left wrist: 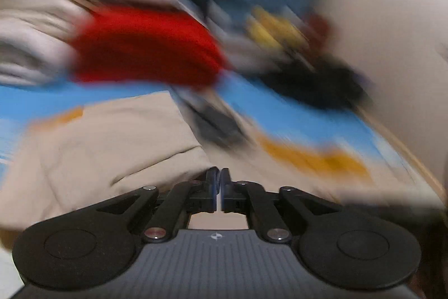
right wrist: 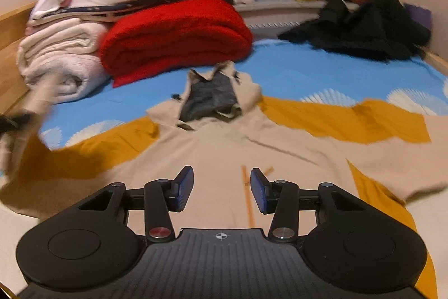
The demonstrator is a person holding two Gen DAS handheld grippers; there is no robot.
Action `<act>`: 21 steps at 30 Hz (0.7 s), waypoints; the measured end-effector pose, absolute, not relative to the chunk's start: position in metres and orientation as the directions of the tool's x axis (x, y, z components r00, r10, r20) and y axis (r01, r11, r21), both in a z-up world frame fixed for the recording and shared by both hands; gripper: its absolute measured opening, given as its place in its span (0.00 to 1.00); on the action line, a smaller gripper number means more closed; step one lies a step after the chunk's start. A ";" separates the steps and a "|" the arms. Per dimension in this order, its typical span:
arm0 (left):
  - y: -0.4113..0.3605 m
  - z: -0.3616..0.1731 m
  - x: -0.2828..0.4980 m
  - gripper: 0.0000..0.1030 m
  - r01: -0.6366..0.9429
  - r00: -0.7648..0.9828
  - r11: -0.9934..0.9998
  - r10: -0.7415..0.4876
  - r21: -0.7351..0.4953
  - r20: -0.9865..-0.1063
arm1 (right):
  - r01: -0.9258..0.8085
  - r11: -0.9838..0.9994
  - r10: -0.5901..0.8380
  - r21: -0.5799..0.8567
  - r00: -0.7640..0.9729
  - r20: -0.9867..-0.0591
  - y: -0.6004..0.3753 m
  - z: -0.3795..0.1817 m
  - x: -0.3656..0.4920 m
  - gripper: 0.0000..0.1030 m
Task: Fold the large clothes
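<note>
On the bed, the beige hooded top lies flat in front of me, hood away from me, near the red blanket. My left gripper is clenched; the picture is blurred, and I cannot tell whether cloth is pinched, though a beige fold sits just beside it. My right gripper hangs half open above the top's middle, nothing between its pads. I judge the sleeve fold is under way; next I must lay it straight. No containers are in view.
</note>
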State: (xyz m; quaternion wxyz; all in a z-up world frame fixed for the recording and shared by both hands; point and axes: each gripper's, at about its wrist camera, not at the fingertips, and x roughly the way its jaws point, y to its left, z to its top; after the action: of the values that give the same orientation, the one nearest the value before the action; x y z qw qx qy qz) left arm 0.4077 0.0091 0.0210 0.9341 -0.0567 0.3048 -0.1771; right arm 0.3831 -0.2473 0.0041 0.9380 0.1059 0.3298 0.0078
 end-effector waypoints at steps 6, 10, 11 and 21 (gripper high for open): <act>0.026 0.005 0.426 0.35 0.196 0.734 0.930 -0.349 -0.311 -0.583 | 0.106 0.972 0.057 0.212 0.765 -0.641 -0.254 -0.004 0.392 0.50; 0.068 -0.001 0.449 0.35 -0.046 0.742 0.962 -0.146 -0.268 -0.655 | 0.083 0.974 0.077 0.209 0.749 -0.658 -0.244 -0.011 0.401 0.50; 0.077 -0.006 0.454 0.35 -0.110 0.720 0.967 -0.082 -0.231 -0.689 | 0.067 0.976 0.089 0.205 0.742 -0.665 -0.239 -0.014 0.404 0.51; 0.131 -0.020 0.475 0.38 -0.308 0.643 0.901 -0.040 -0.306 -0.765 | -0.164 0.983 0.173 0.083 0.672 -0.720 -0.179 -0.043 0.429 0.56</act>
State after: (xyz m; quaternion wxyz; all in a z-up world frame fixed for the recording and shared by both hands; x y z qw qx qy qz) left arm 0.4750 0.1313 -0.0200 0.8819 -0.2093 0.4155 0.0760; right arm 0.4285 -0.1793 -0.0430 0.9144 0.0054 0.3942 0.0920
